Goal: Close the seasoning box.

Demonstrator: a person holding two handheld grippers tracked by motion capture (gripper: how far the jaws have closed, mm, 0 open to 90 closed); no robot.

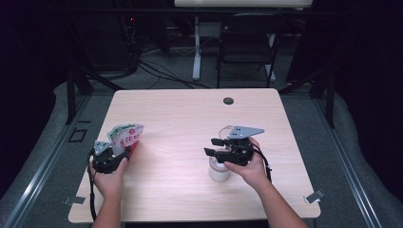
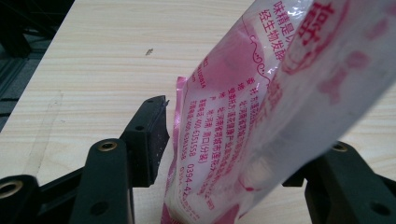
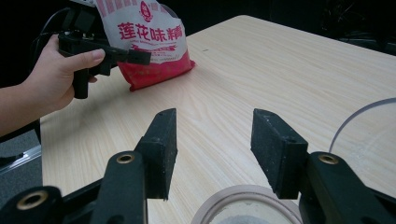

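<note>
The step in hand looks like bringing a seasoning packet (image 1: 124,135) over to a small jar (image 1: 219,170) so its contents can be tipped in. The left gripper (image 1: 124,153) holds the packet upright at the left side of the table (image 1: 190,118), its red bottom edge resting on the wood; in the left gripper view the packet (image 2: 261,116) stands between the jaws, though whether both pads press it cannot be told for sure. The right gripper (image 3: 214,140) hovers directly above the jar's open rim (image 3: 247,205), jaws set wide and holding nothing. The jar sits near the table's front right, well apart from the packet. Next, I judge, the right jaws should close on the jar to steady it, or on the packet's top to tear it
</note>
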